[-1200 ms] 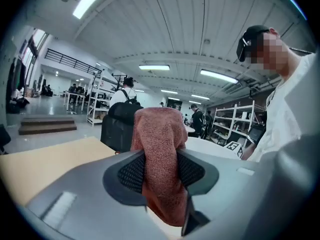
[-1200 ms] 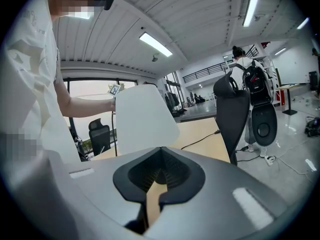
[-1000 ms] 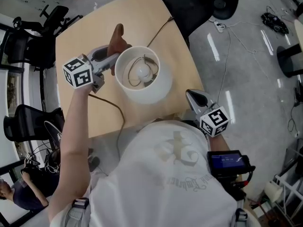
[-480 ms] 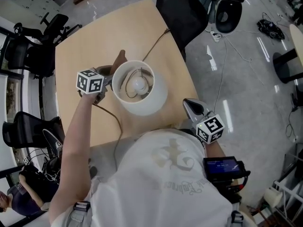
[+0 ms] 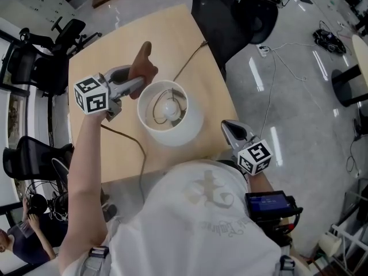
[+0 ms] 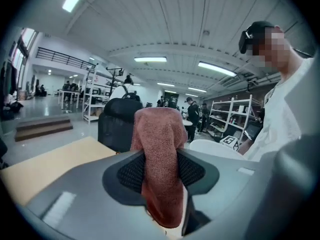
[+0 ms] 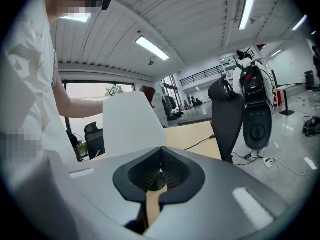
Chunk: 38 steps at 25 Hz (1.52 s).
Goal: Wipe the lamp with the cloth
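wooden table (image 5: 103,39) with white lamp (image 5: 170,112). clenching reddish cloth (image 5: 144,62) in left gripper (image 5: 137,83), lamp right of jaws. right gripper (image 5: 227,126) pinched shut, empty.

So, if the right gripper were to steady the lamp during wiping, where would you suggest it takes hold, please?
Probably the lamp by its shade's top rim on the right, one jaw inside and one outside, coming from above. The shade is too wide to span, its top is open, and the bulb sits central. The left gripper with the cloth is at the far left.
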{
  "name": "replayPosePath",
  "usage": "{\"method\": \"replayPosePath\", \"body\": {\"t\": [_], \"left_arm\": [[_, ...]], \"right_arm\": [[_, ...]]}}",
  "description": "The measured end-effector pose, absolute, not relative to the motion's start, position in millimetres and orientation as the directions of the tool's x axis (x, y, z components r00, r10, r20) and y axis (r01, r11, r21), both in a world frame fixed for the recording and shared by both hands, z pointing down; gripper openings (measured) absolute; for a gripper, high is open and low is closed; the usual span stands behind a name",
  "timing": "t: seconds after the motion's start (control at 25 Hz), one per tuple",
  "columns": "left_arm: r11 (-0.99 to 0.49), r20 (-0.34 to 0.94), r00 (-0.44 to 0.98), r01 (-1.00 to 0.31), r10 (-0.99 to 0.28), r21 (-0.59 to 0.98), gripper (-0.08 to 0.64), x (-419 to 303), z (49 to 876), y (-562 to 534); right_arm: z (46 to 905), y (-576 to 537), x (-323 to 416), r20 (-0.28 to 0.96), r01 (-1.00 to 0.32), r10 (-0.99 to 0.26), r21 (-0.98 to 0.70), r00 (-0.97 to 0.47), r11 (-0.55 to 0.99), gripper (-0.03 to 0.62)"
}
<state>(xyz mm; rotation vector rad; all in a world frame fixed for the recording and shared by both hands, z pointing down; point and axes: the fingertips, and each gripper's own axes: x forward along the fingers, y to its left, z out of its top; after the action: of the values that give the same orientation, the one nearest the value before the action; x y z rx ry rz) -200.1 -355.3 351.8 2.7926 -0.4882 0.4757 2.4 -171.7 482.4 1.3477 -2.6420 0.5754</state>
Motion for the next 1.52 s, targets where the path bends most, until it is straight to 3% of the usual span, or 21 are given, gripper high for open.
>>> {"method": "replayPosePath", "body": {"t": [0.28, 0.96, 1.28, 1.52], "left_arm": [[-0.953, 0.375, 0.918, -0.218, -0.128, 0.21, 0.181, -160.5, 337.7, -350.4], [-0.884, 0.618, 0.785, -0.321, -0.048, 0.339, 0.181, -160.7, 469.9, -379.0], [-0.949, 0.546, 0.836, -0.211, -0.051, 0.235, 0.181, -150.8, 379.3, -381.3], [-0.98, 0.542, 0.834, -0.002, 0.107, 0.197, 0.183, -116.8, 305.2, -346.7]], "right_arm": [[484.9, -169.4, 4.3, 0.282, -0.806, -0.759, -0.29, -0.587, 0.516, 0.012], [500.2, -166.1, 38.7, 0.303, -0.847, -0.801, -0.319, -0.516, 0.425, 0.012], [500.3, -167.8, 38.5, 0.299, -0.847, -0.803, -0.318, -0.516, 0.426, 0.012], [503.1, -163.8, 35.8, 0.298, -0.843, -0.8, -0.325, -0.521, 0.428, 0.012]]}}
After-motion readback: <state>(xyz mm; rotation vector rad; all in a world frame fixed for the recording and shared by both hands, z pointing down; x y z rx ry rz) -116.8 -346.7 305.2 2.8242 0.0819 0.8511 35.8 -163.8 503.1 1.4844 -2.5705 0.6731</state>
